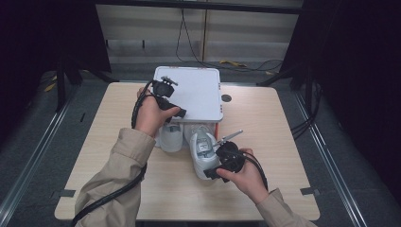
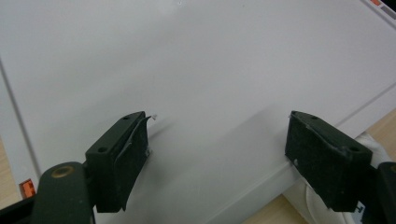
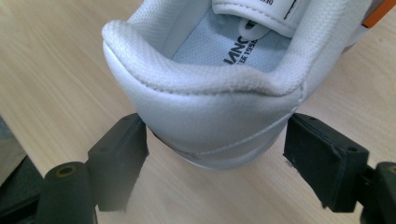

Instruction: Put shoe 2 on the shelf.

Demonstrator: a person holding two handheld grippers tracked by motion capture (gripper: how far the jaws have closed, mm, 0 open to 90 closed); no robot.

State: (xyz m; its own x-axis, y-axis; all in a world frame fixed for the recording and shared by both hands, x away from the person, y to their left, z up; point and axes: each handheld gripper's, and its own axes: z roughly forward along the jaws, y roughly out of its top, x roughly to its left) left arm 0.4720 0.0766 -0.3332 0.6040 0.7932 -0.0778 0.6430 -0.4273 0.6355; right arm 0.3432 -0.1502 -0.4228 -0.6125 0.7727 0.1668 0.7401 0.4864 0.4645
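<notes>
A person stands at the wooden table (image 1: 265, 123) with a gripper in each hand. The right gripper (image 3: 215, 158) has its jaws set on either side of the heel of a white sneaker (image 1: 204, 152), which lies on the table just in front of a white shoebox (image 1: 196, 92). The left jaw seems to touch the heel, the right one stands a little off, so I'd call the claw released, not yet clenched. The left gripper (image 2: 217, 154) hovers spread wide over the box lid, grasping nothing (its pads sit apart from the surface, as far as I can tell). A second sneaker (image 1: 171, 137) rests half under the box edge.

The risk I see: the heel is rounded and soft, so a low pinch could slip off the sole, or squeeze the collar flat and let the shoe swing toe-down into its neighbour.
</notes>
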